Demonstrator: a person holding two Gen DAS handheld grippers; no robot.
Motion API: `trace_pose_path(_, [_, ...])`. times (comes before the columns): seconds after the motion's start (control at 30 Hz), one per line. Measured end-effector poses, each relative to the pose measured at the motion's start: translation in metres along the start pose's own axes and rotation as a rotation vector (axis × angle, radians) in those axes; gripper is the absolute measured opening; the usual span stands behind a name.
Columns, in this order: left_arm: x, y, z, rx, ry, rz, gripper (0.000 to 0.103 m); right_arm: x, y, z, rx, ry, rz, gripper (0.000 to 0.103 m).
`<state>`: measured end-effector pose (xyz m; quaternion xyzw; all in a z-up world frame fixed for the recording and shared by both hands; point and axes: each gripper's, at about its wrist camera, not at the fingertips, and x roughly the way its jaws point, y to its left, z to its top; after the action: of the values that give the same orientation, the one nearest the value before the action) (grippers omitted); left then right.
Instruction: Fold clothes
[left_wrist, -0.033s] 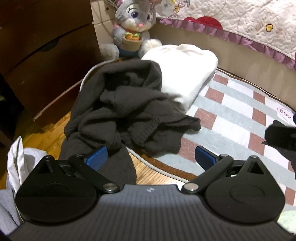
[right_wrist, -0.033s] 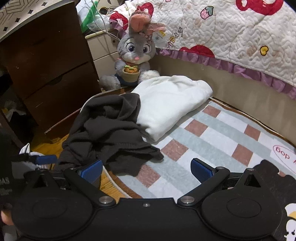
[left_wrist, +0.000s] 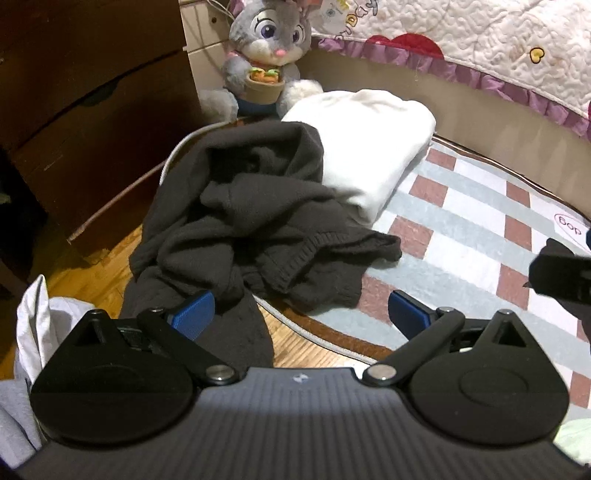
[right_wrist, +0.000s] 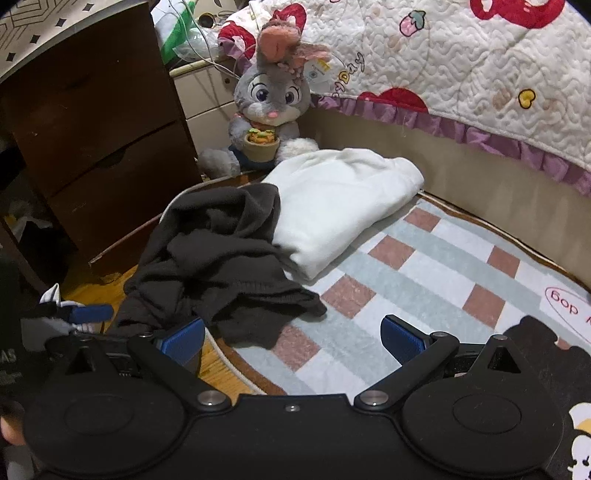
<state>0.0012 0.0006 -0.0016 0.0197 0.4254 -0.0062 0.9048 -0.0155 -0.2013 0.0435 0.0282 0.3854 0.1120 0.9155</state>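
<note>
A crumpled dark grey knit sweater (left_wrist: 251, 221) (right_wrist: 221, 258) lies over the left edge of a checked rug (left_wrist: 480, 229) (right_wrist: 424, 277), with one part hanging onto the wooden floor (left_wrist: 92, 266). It overlaps a folded white garment (left_wrist: 369, 147) (right_wrist: 340, 206) behind it. My left gripper (left_wrist: 299, 314) is open just short of the sweater's near hem, its left pad (left_wrist: 192, 314) over the cloth. My right gripper (right_wrist: 291, 339) is open above the rug, right of the sweater and holding nothing. Its black body (left_wrist: 561, 273) shows at the left wrist view's right edge.
A plush bunny (left_wrist: 266, 55) (right_wrist: 269, 99) sits behind the clothes. A dark wooden dresser (left_wrist: 92, 110) (right_wrist: 92, 129) stands to the left, and a bed with a quilt (left_wrist: 480, 44) (right_wrist: 461, 55) runs along the right. Pale clothes (left_wrist: 33, 332) lie at the near left.
</note>
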Motion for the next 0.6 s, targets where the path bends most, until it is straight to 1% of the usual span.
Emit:
trace_pose_path(0.07, [0.003, 0.001, 0.000, 0.012, 0.030, -0.003, 0.101, 0.000, -0.002, -0.003, 0.019, -0.001, 0.012, 0.103])
trace_pose_path(0.13, [0.012, -0.004, 0.011, 0.036, 0.086, 0.008, 0.101, -0.001, -0.005, -0.006, 0.038, -0.001, 0.024, 0.103])
trace_pose_path(0.23, [-0.002, -0.012, 0.012, 0.041, 0.033, 0.036, 0.102, -0.001, -0.009, -0.010, 0.066, -0.002, 0.042, 0.102])
trace_pose_path(0.3, [0.000, -0.011, 0.004, 0.030, 0.021, 0.029, 0.102, -0.002, -0.013, -0.009, 0.075, 0.004, 0.049, 0.102])
trace_pose_path(0.43, [0.004, -0.008, -0.004, 0.030, 0.009, 0.023, 0.102, -0.002, -0.016, -0.011, 0.075, 0.003, 0.057, 0.102])
trace_pose_path(0.6, [0.005, -0.009, -0.004, 0.031, 0.000, 0.021, 0.102, -0.002, -0.016, -0.013, 0.085, 0.000, 0.066, 0.102])
